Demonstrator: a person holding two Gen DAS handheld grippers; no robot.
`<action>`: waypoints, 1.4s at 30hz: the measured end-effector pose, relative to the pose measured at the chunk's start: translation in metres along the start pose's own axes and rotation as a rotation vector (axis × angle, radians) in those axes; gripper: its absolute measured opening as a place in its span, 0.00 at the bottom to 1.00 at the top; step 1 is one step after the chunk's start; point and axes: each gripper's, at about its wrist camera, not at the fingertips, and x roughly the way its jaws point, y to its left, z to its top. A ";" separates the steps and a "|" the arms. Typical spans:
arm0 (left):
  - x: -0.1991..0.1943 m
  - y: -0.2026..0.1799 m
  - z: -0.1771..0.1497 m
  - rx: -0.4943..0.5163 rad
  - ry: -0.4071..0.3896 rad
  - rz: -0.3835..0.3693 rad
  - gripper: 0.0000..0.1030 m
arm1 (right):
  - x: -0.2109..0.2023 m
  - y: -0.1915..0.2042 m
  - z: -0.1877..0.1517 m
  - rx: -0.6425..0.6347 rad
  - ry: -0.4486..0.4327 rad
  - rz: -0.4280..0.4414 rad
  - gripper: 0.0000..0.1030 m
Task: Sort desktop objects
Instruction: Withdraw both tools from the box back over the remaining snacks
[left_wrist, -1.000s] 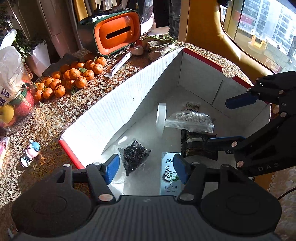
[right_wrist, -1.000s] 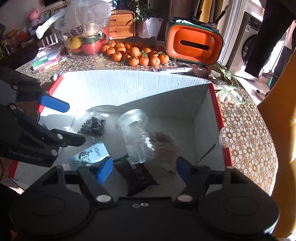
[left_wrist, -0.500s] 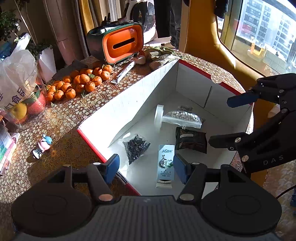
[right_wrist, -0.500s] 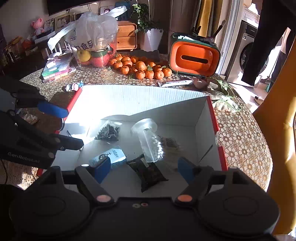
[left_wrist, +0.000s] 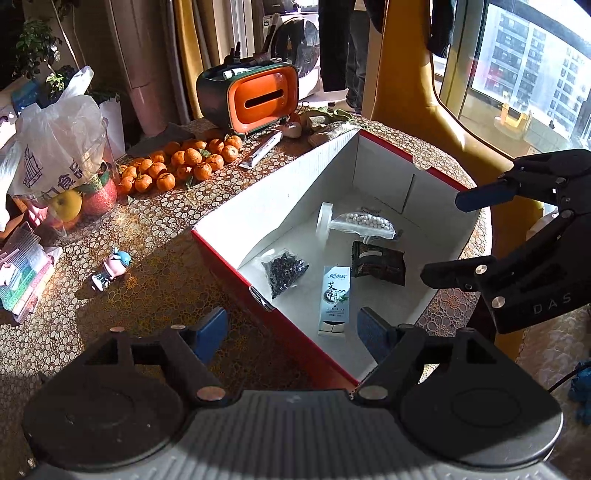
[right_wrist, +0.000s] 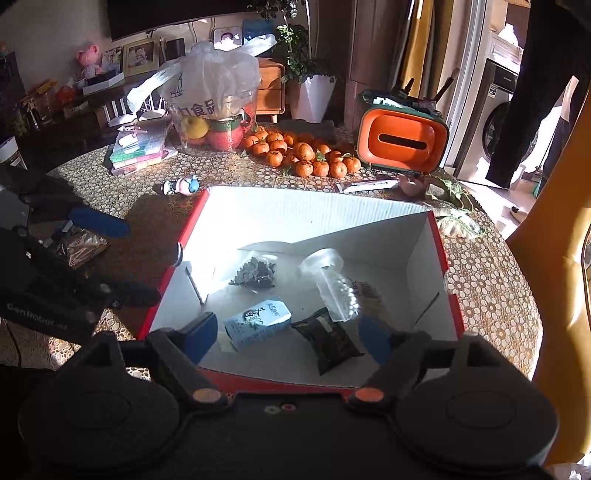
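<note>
Left gripper (left_wrist: 291, 330) higher (label "DAS").

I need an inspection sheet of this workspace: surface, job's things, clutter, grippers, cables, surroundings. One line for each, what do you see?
Surface: round table with a patterned cloth, partly in sun.
Job's things: open white box with red rim holding a bag of dark bits, a light blue carton, a dark packet and a clear bag of white beads.
Clutter: tangerines, orange tissue holder, fruit bag, small figurine, tube, brown packet beside the box.
Grippers: left gripper and right gripper both empty, jaws opening.
Cables: nothing seen clearly.
Surroundings: washing machine, potted plant, window.
</note>
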 end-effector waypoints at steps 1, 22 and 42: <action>-0.003 0.002 -0.003 -0.003 -0.003 -0.003 0.78 | -0.002 0.003 0.000 0.001 -0.003 -0.001 0.82; -0.068 0.045 -0.073 -0.081 -0.031 0.018 0.90 | -0.026 0.066 -0.008 0.035 -0.050 -0.002 0.86; -0.127 0.103 -0.155 -0.222 -0.059 0.086 1.00 | -0.033 0.153 -0.008 -0.054 -0.074 0.075 0.88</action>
